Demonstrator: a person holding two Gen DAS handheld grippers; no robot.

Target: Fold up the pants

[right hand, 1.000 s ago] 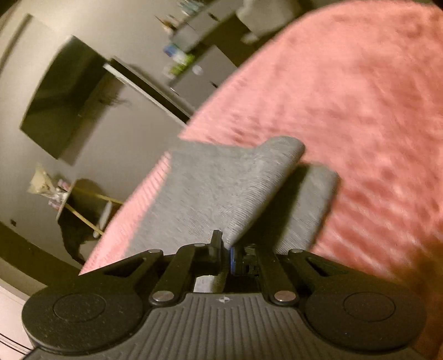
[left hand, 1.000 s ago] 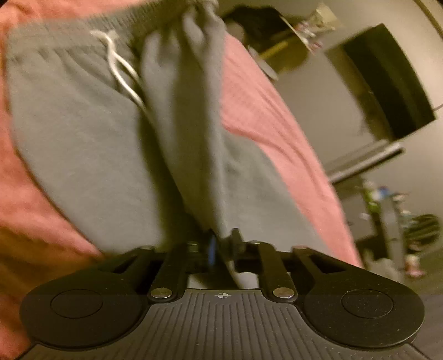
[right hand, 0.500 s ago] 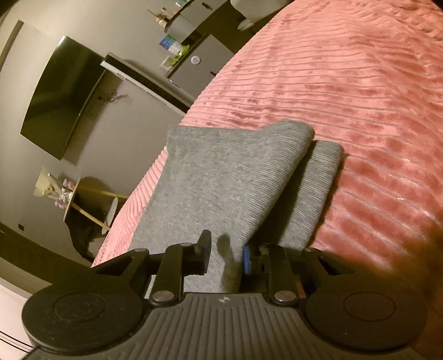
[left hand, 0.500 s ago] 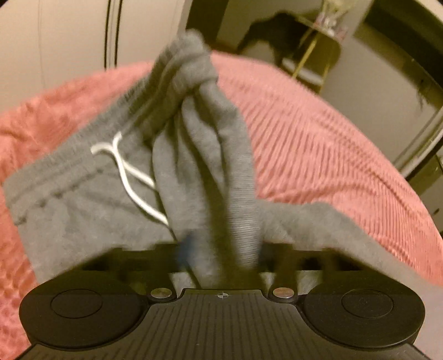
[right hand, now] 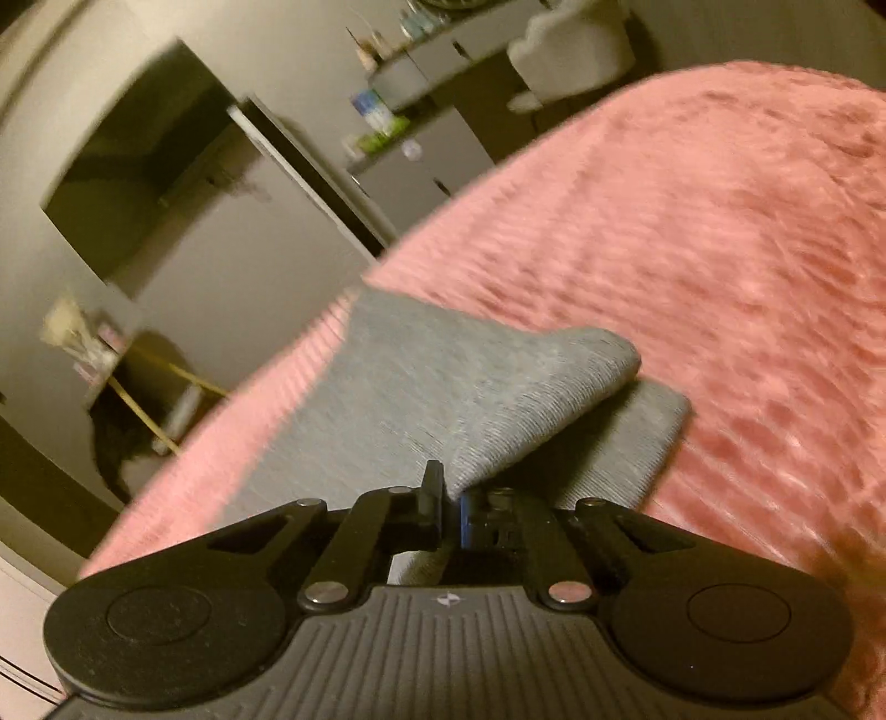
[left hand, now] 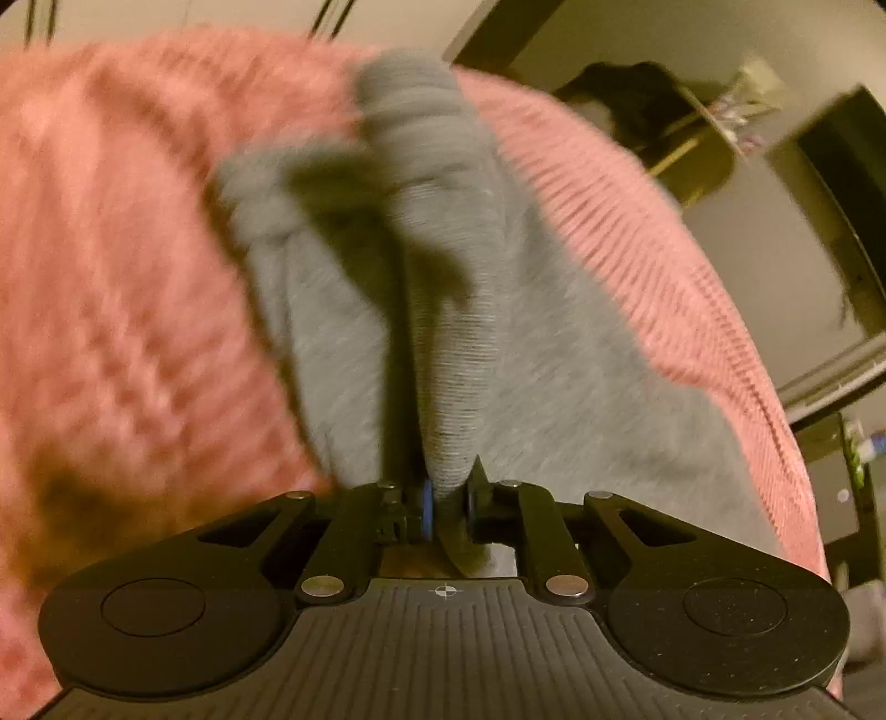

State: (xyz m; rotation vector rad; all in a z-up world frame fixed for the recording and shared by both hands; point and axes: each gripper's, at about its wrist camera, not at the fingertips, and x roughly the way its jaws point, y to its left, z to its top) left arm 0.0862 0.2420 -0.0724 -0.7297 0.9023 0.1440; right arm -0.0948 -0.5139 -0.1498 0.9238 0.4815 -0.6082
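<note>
Grey sweatpants (left hand: 542, 354) lie on a pink ribbed bedspread (left hand: 127, 266). My left gripper (left hand: 447, 498) is shut on a raised ridge of the grey fabric, which runs up towards the bunched waistband; the view is blurred. In the right wrist view my right gripper (right hand: 451, 507) is shut on the corner of the upper pant leg (right hand: 443, 399), lifted over the lower leg end (right hand: 626, 437) that lies flat on the bedspread (right hand: 720, 249).
The bed edge runs near the pants on the wall side. Beyond it stand a dark wall screen (right hand: 138, 171), a grey cabinet with small items (right hand: 410, 160), a side table with a dark garment (left hand: 659, 111) and a white chair (right hand: 570, 50).
My right gripper was open half a second ago and has shut on the pant leg corner again. My left gripper has swung with the fabric; the drawstring and waistband front no longer show.
</note>
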